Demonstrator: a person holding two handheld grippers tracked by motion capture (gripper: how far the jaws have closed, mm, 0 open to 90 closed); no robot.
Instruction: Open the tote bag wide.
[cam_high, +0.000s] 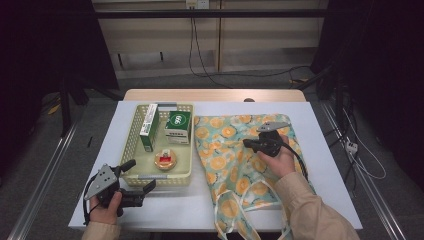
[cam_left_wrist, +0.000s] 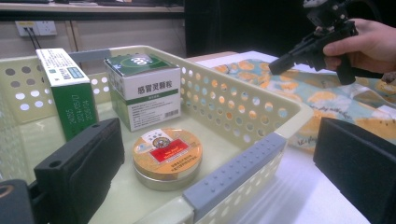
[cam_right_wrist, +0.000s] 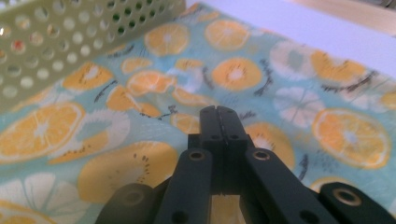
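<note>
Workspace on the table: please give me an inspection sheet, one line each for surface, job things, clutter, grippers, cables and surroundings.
Surface: white table, wooden strip at its far edge.
Job's things: orange-print fabric bag lying flat, handles toward the person; pale perforated basket beside it, holding a tall green box, a green and white medicine box and a round tin.
Clutter: nothing seen.
Grippers: left gripper open, fingers at the basket's near corner, holding nothing; right gripper shut, empty, above the bag.
Cables: one trails from each gripper; black cables hang from a wall socket to the floor.
Surroundings: dark room, metal rails on the floor at both sides.
</note>
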